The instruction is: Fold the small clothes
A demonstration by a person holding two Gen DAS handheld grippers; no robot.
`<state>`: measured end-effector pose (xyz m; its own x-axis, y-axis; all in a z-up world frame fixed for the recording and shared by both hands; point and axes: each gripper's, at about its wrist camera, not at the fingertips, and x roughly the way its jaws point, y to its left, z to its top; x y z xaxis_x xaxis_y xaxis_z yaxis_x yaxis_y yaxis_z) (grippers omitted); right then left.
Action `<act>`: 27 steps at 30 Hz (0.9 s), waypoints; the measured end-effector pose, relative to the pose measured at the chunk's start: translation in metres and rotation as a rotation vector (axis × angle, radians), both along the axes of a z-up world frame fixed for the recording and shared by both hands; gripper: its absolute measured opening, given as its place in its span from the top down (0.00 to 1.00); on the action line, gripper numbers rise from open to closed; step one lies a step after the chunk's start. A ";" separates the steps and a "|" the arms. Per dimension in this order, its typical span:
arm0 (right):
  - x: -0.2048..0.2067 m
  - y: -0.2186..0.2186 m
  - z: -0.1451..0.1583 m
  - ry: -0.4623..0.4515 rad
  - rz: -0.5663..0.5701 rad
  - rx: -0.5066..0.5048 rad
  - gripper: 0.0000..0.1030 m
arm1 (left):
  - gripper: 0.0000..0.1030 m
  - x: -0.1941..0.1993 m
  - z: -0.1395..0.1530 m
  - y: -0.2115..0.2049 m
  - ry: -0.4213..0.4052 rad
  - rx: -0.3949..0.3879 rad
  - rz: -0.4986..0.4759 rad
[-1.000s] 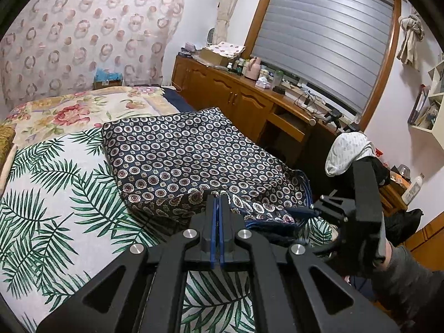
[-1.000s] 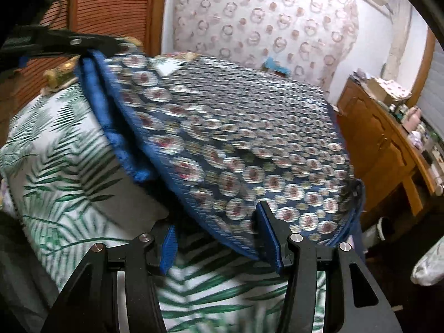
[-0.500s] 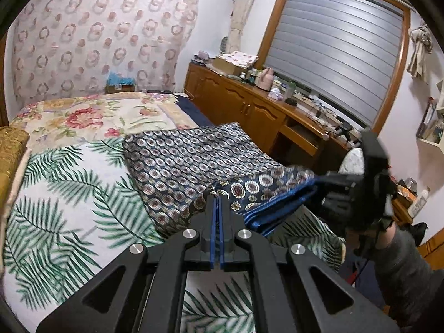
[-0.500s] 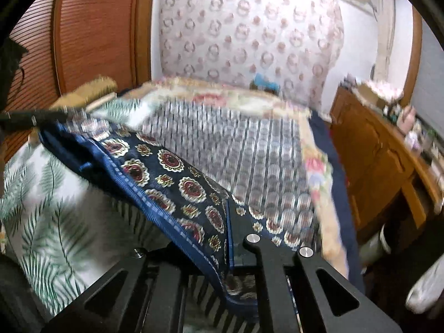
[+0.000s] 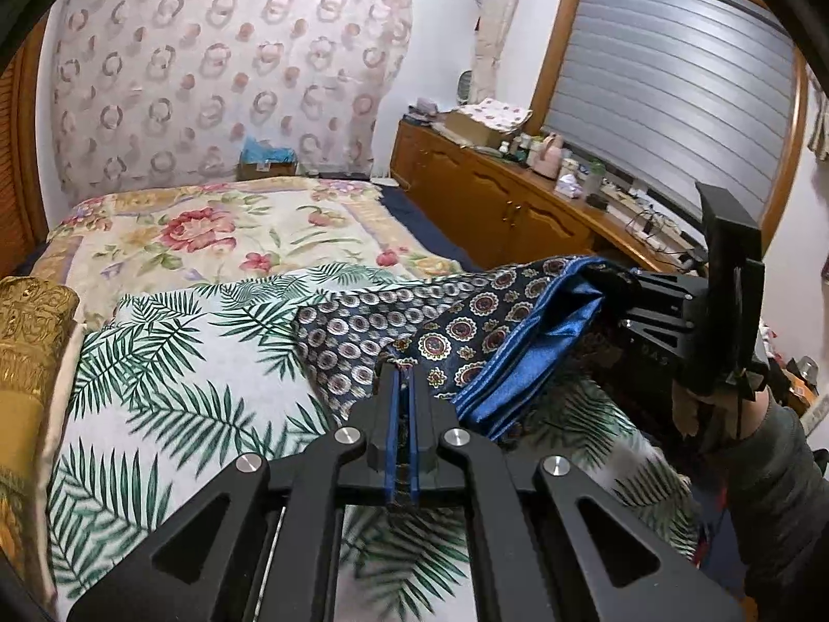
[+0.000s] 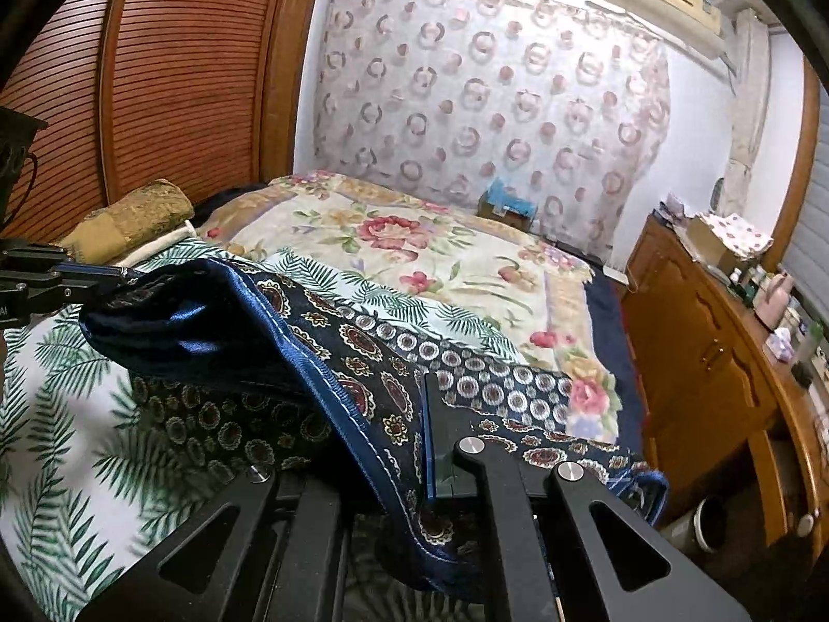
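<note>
A dark navy patterned garment (image 5: 466, 331) with a shiny blue lining lies partly on the palm-leaf bedspread (image 5: 171, 394). Its near edge is lifted off the bed. My left gripper (image 5: 401, 378) is shut on one corner of that edge. My right gripper (image 5: 616, 285), at the right of the left wrist view, is shut on the other corner. In the right wrist view the garment (image 6: 362, 363) drapes over my right gripper (image 6: 414, 404) and hides its left finger. The left gripper (image 6: 77, 274) shows at the left edge there, pinching the cloth.
A floral quilt (image 5: 223, 228) covers the far half of the bed. A gold bolster (image 5: 31, 342) lies at the left edge. A wooden sideboard (image 5: 497, 197) with bottles and boxes runs along the right under the window. A slatted wooden wardrobe (image 6: 171, 78) stands beyond the bed.
Both grippers have lifted the garment's near edge and carried it up and towards the far side of the bed. The right gripper, open a second ago, has closed on the cloth.
</note>
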<state>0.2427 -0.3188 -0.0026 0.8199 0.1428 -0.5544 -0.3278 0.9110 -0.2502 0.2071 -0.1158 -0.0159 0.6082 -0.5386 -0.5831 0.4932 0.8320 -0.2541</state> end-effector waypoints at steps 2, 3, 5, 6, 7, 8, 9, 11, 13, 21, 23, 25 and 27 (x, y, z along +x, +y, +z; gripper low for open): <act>0.008 -0.008 -0.007 0.011 0.002 0.000 0.95 | 0.98 0.013 -0.006 -0.001 0.014 0.008 0.005; 0.012 -0.009 -0.008 0.016 0.003 0.000 0.95 | 0.98 0.017 -0.008 -0.001 0.021 0.012 0.007; 0.021 -0.012 -0.008 0.024 0.007 -0.002 0.95 | 0.97 0.026 -0.013 -0.002 0.033 0.020 0.008; 0.024 -0.011 -0.009 0.029 0.008 -0.003 0.95 | 0.97 0.032 -0.015 -0.002 0.036 0.031 0.012; 0.027 -0.012 -0.008 0.032 0.009 -0.003 0.95 | 0.97 0.036 -0.017 -0.002 0.035 0.047 0.020; 0.033 -0.013 -0.010 0.039 0.010 -0.001 0.95 | 0.97 0.040 -0.017 -0.003 0.030 0.059 0.022; 0.037 -0.014 -0.011 0.046 0.011 0.001 0.95 | 0.97 0.041 -0.018 -0.002 0.027 0.064 0.020; 0.045 -0.016 -0.013 0.061 0.011 0.007 0.95 | 0.83 0.046 -0.019 -0.002 0.020 0.082 0.014; 0.052 -0.018 -0.013 0.078 0.013 0.010 0.95 | 0.60 0.048 -0.019 -0.001 0.011 0.093 0.008; 0.078 -0.020 -0.009 0.125 0.007 0.055 0.94 | 0.24 0.052 -0.028 -0.003 0.016 0.111 -0.035; 0.085 -0.025 -0.004 0.125 -0.003 0.071 0.86 | 0.24 0.052 -0.031 -0.004 0.018 0.123 -0.040; 0.093 -0.031 0.001 0.122 -0.024 0.091 0.76 | 0.24 0.054 -0.034 -0.007 0.023 0.139 -0.039; 0.098 -0.036 0.007 0.123 -0.037 0.121 0.71 | 0.24 0.061 -0.038 -0.008 0.037 0.152 -0.034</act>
<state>0.3402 -0.3550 0.0039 0.7528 0.1852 -0.6317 -0.3145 0.9442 -0.0979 0.2679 -0.1239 -0.0534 0.5677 -0.4624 -0.6811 0.5141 0.8453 -0.1454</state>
